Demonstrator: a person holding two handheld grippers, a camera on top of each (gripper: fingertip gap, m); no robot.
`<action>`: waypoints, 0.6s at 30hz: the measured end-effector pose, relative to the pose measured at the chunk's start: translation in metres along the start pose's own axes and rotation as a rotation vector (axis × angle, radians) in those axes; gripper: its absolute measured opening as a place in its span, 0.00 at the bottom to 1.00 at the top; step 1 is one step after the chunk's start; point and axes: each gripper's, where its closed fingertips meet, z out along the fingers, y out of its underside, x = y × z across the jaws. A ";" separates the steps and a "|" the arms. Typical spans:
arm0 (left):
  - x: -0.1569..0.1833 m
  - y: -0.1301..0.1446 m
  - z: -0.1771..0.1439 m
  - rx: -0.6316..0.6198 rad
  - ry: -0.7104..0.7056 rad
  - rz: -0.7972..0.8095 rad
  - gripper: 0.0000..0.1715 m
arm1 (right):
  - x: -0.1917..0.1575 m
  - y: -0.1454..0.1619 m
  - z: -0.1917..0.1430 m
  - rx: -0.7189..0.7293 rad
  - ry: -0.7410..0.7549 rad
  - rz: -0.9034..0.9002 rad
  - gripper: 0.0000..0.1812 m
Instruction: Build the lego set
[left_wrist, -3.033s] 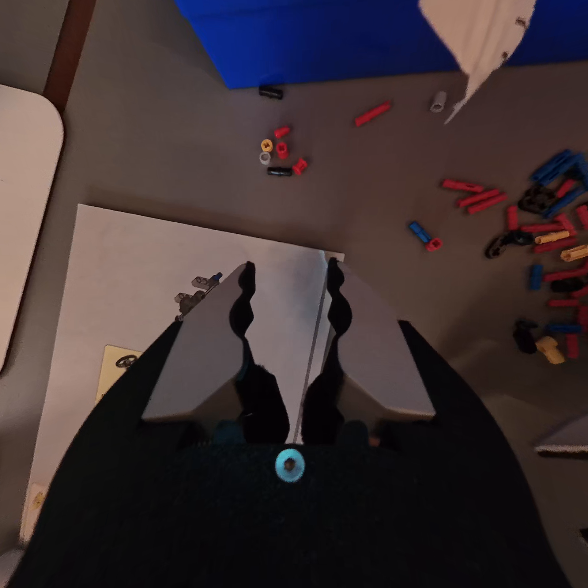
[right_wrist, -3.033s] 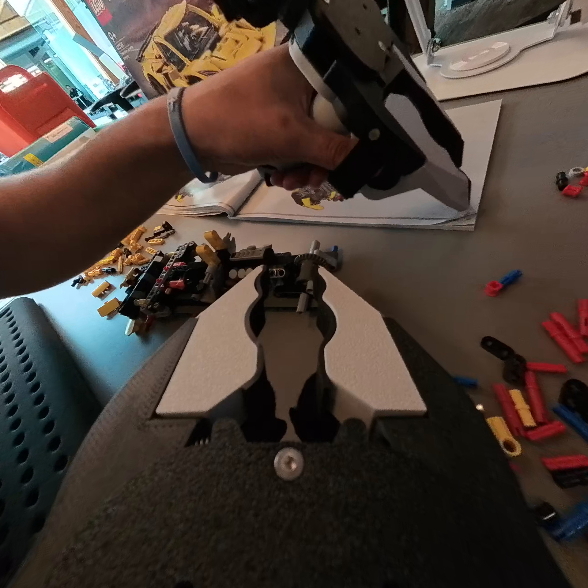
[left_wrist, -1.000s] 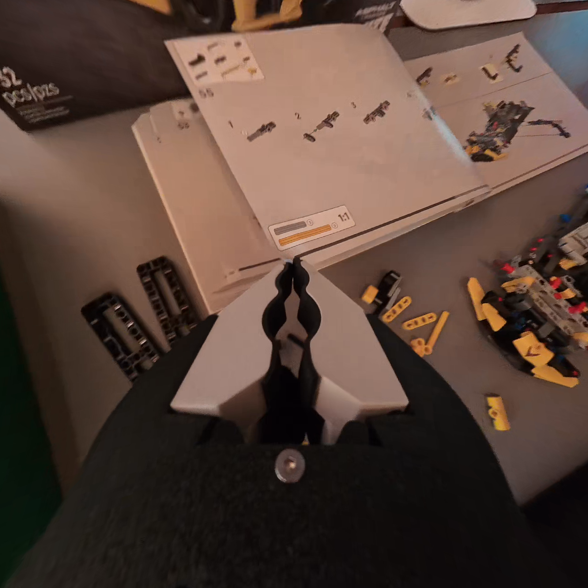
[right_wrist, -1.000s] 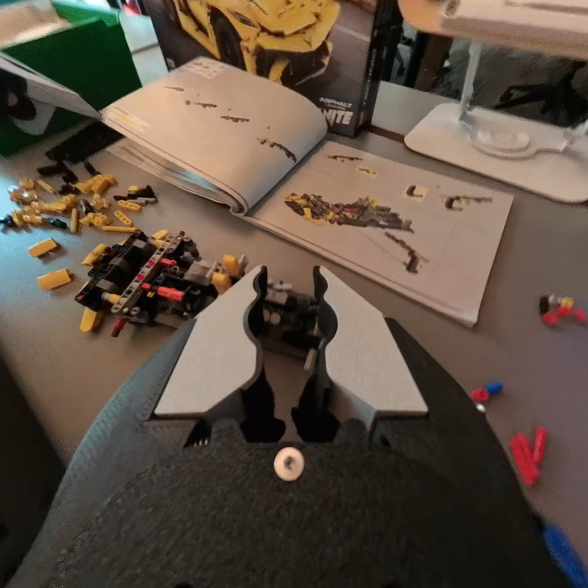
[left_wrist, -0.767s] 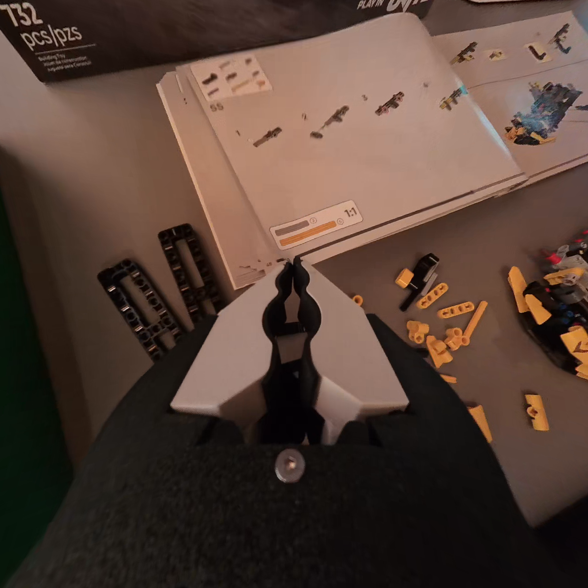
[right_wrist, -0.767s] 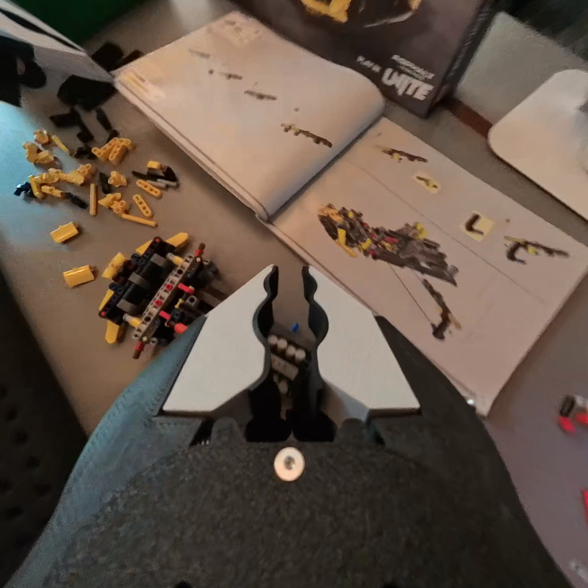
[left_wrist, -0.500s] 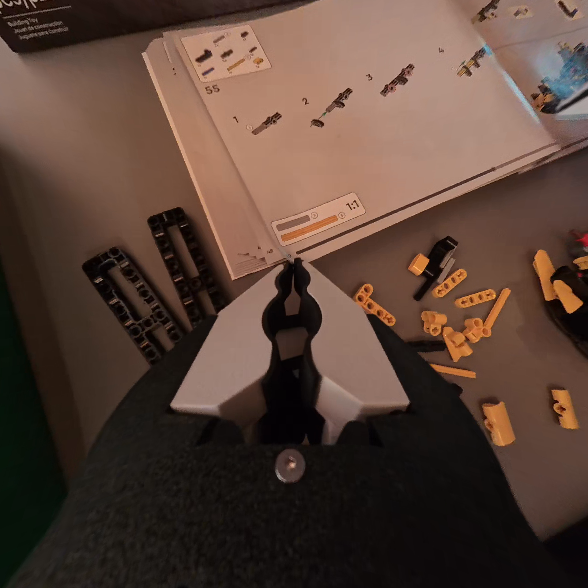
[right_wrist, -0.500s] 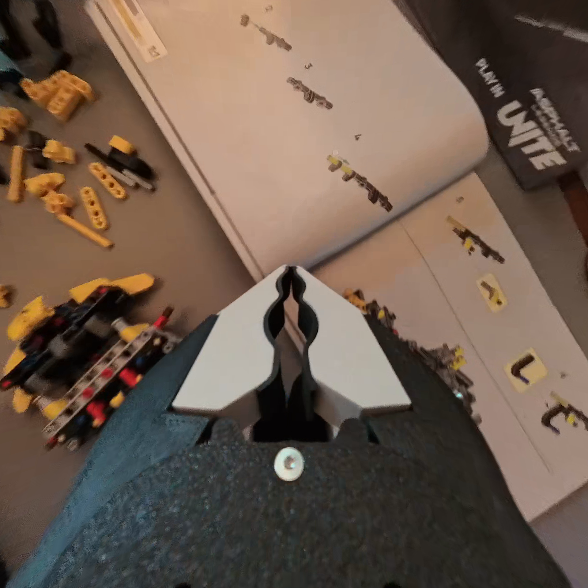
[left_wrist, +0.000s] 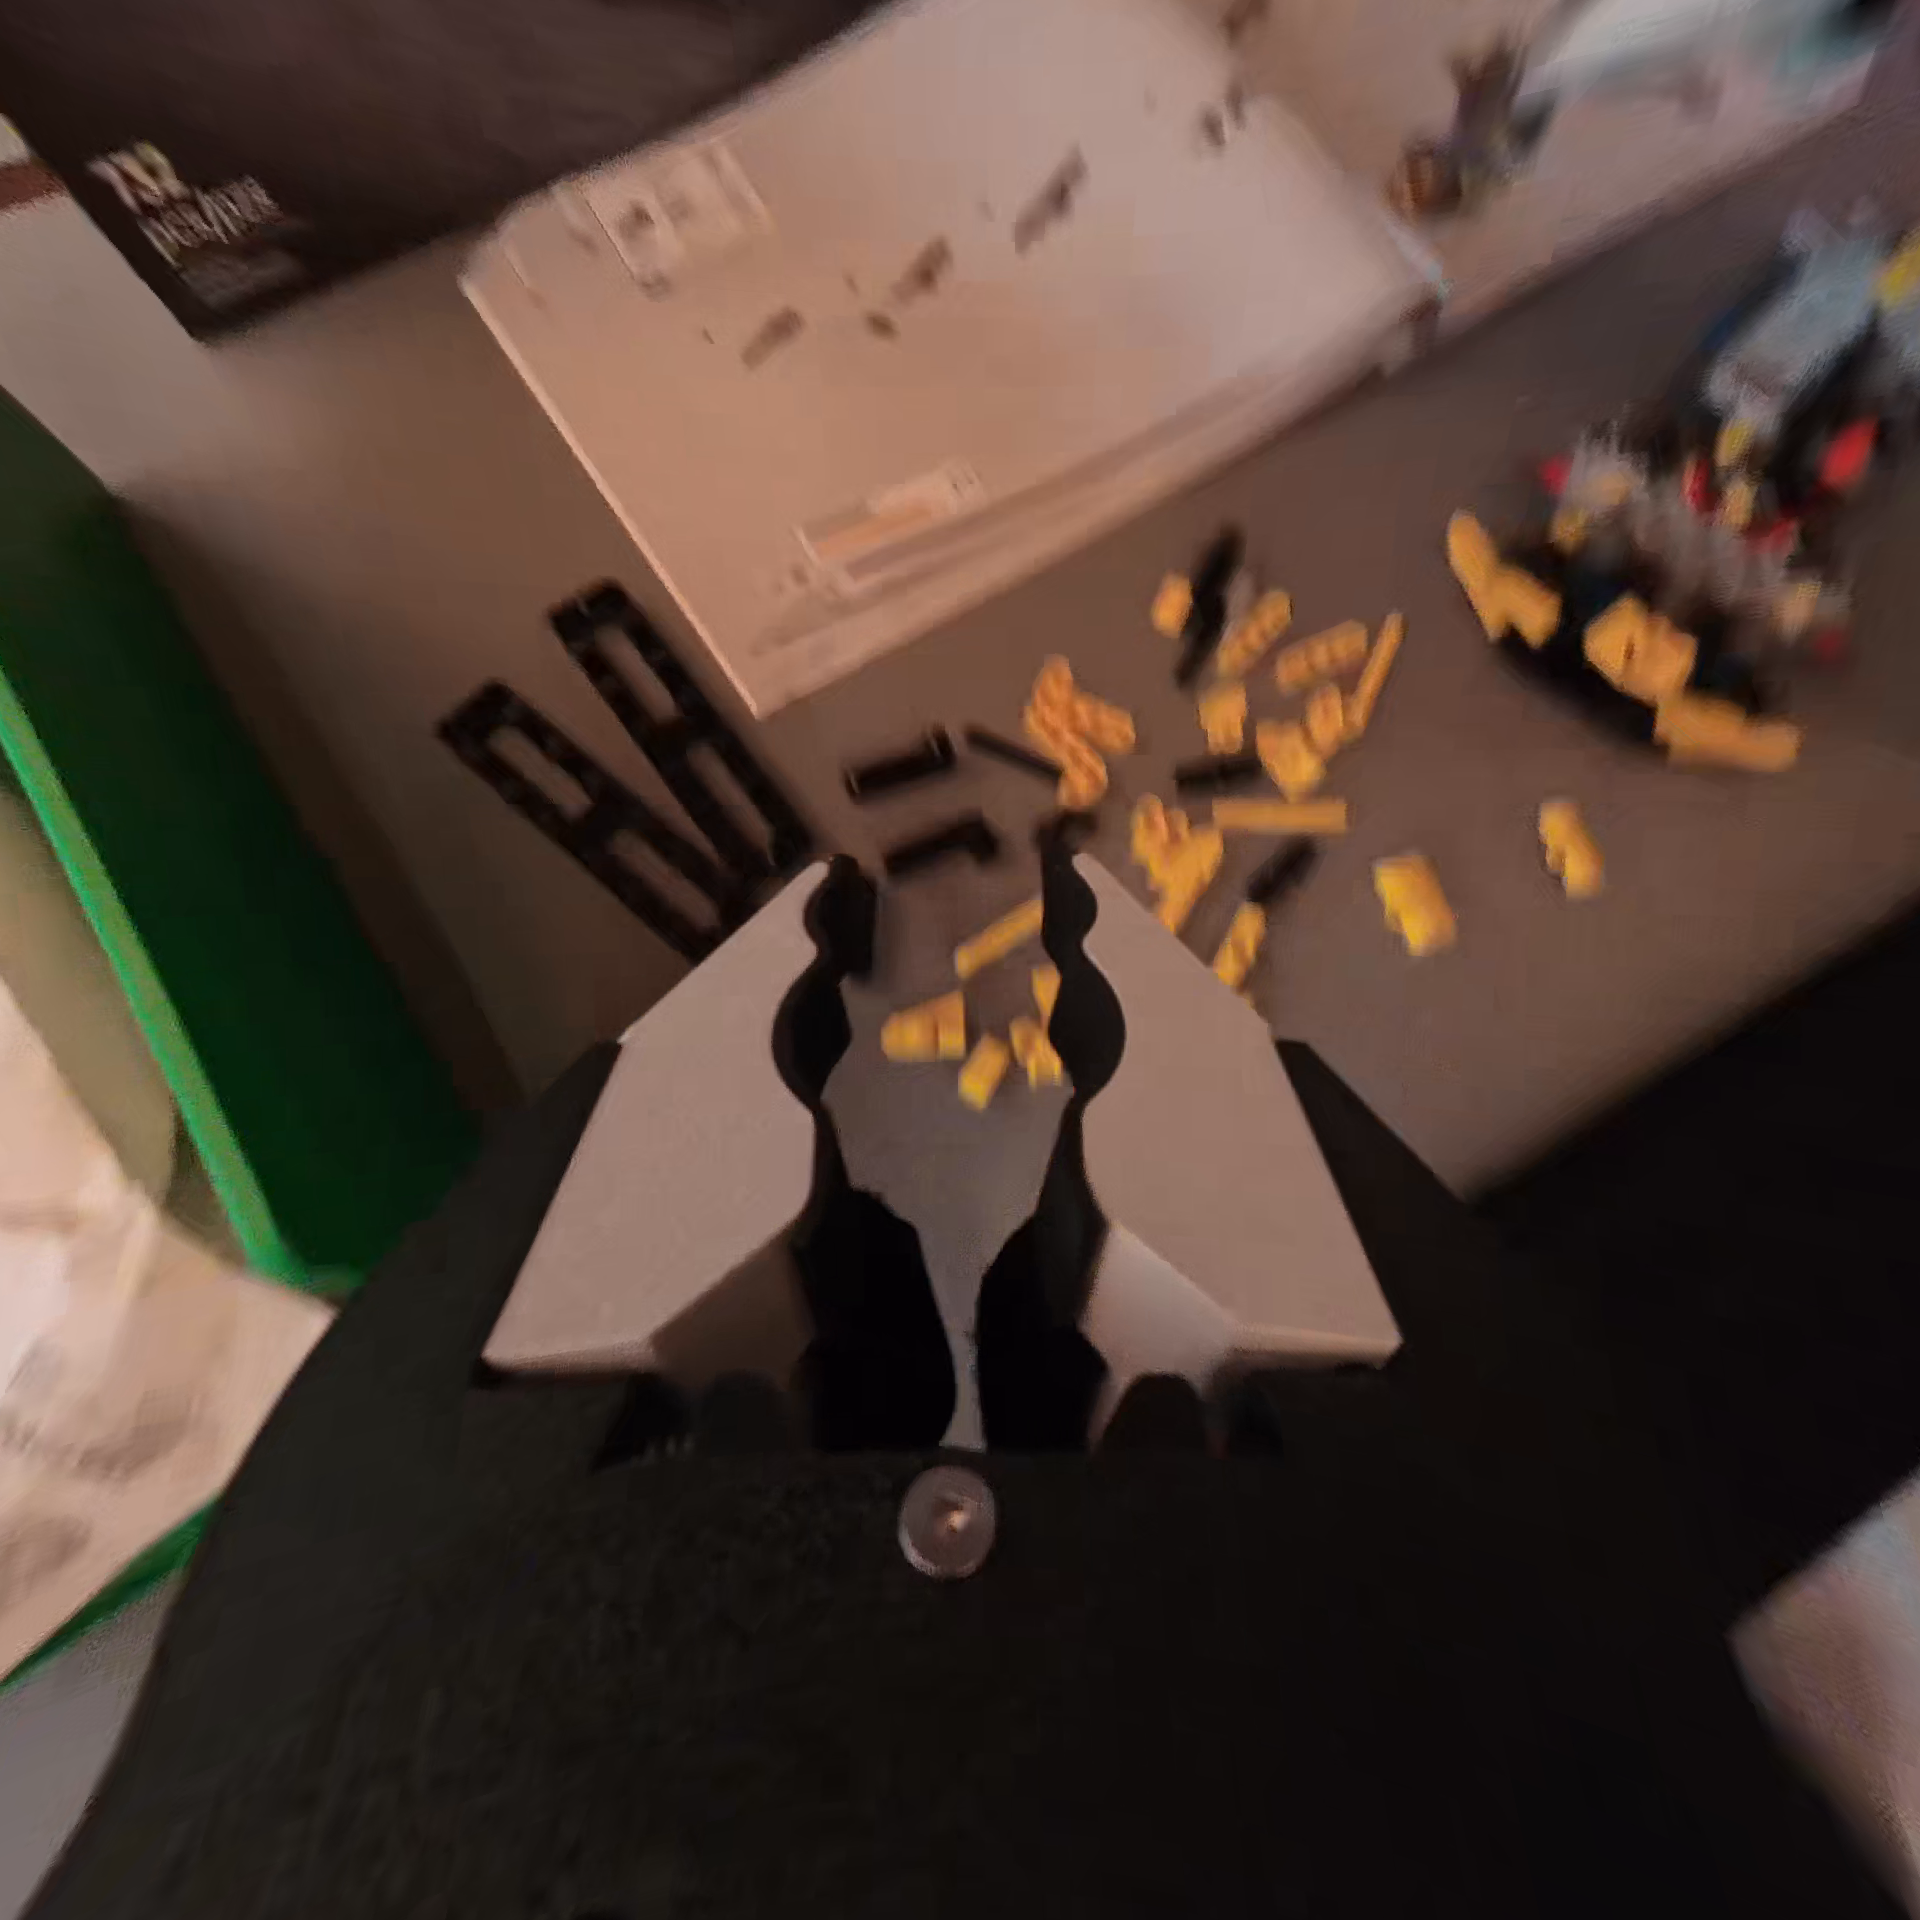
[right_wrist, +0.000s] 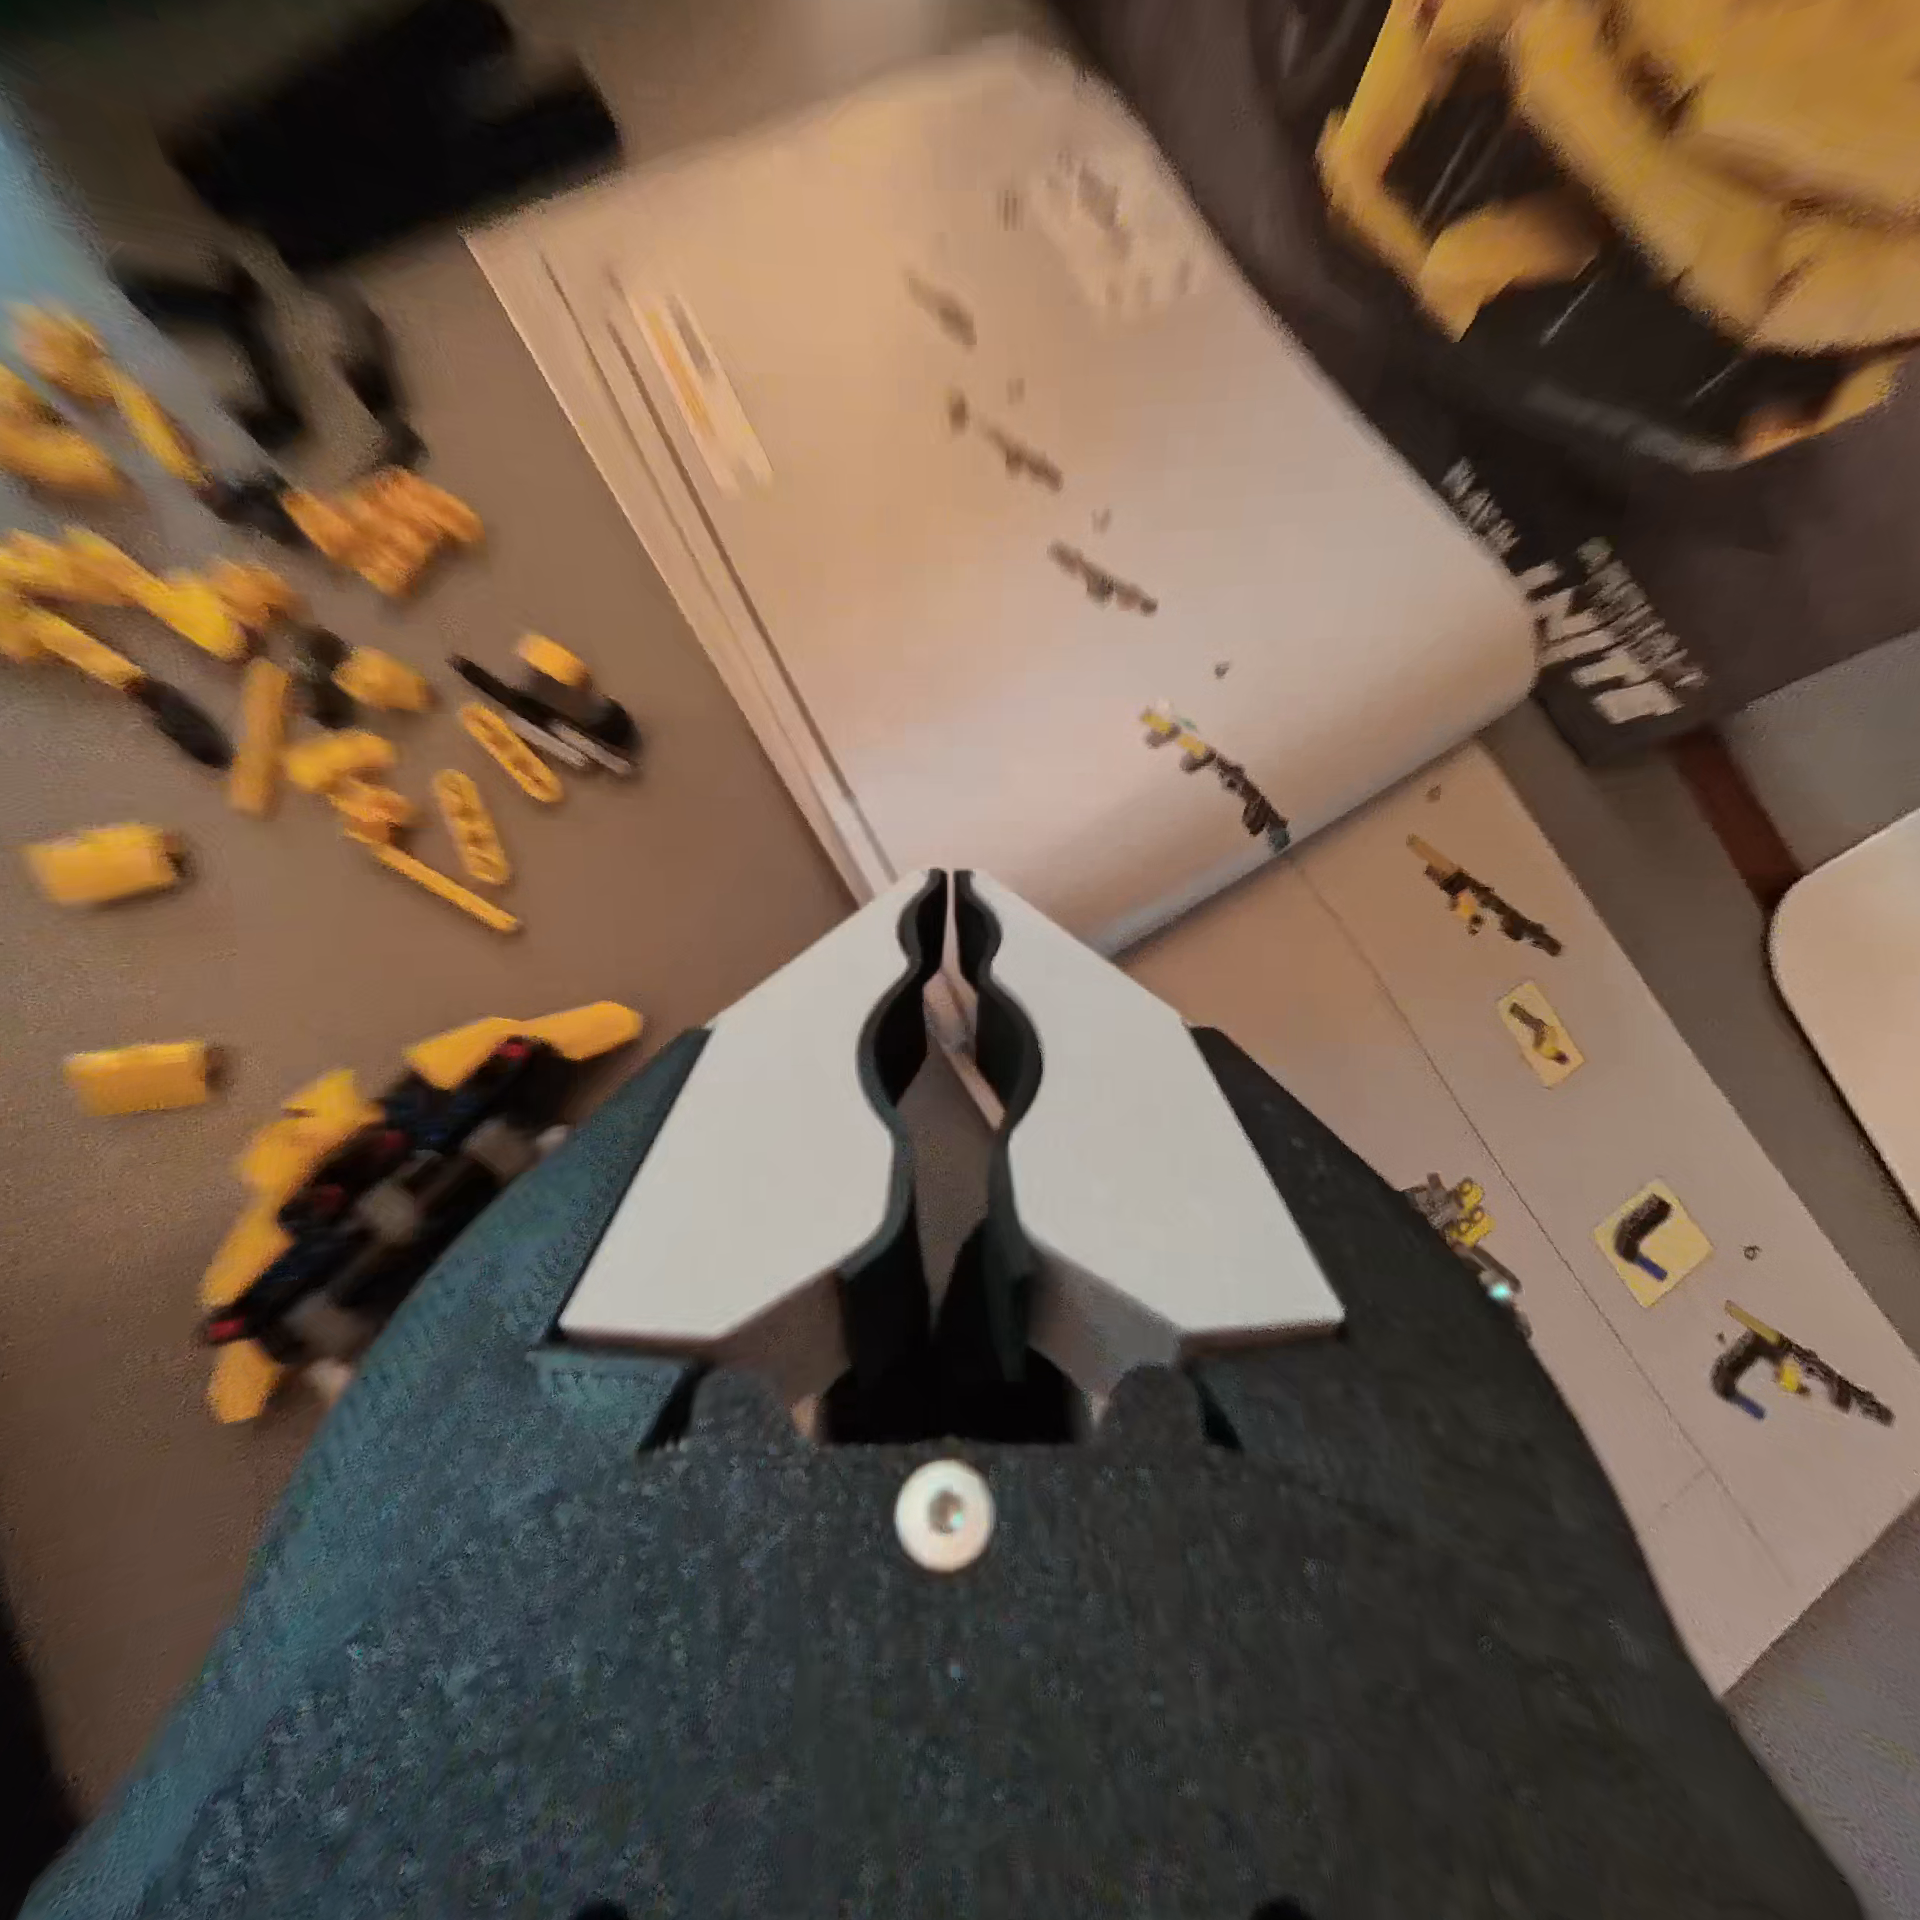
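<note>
The left tongs (left_wrist: 951, 894) are held open and empty above a scatter of loose yellow pieces (left_wrist: 1226, 769) on the tabletop (left_wrist: 1558, 987). The right tongs (right_wrist: 948, 881) are closed tip to tip with nothing gripped, over the near edge of the open instruction booklet (right_wrist: 1039, 499). The step in hand is judged to be part selection. The required piece should be confirmed against the booklet page first; the open tongs should then be lowered squarely over a single piece, clear of its neighbours, and closed across its narrow sides. Counts: one partly built yellow-and-black model (right_wrist: 384, 1174), lying left of the right tongs; two black rectangular frames (left_wrist: 644, 769) side by side beside the booklet; one booklet; one set box (right_wrist: 1621, 270). The loose pieces are too blurred to be counted.
</note>
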 end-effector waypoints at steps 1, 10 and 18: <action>0.005 0.015 -0.008 -0.049 0.001 0.048 0.19 | -0.005 -0.010 -0.019 0.092 0.011 0.017 0.01; 0.081 0.060 -0.006 -0.225 0.205 0.074 0.20 | -0.087 0.017 -0.113 0.623 -0.001 0.254 0.05; 0.126 -0.009 0.067 -0.139 0.259 0.270 0.12 | -0.084 0.063 -0.101 0.600 0.139 0.197 0.03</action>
